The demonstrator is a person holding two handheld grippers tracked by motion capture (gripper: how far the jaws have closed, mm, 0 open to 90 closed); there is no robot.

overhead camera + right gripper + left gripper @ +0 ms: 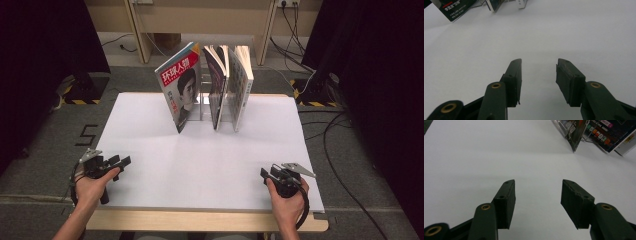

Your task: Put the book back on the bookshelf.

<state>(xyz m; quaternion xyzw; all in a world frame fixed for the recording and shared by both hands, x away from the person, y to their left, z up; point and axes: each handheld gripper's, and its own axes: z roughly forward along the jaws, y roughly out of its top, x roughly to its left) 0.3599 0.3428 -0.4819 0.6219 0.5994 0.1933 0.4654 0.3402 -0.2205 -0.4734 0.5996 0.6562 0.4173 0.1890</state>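
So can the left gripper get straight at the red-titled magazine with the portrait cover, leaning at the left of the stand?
Probably yes. The left gripper is open with nothing between its fingers, and only bare white tabletop lies between it and the red-titled magazine.

A white table [150,165] stands on grey floor [45,165], black cables [335,150] trailing alongside.

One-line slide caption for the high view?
Both hands rest open grippers, left gripper and right gripper, on the white table before three magazines upright in a rack.
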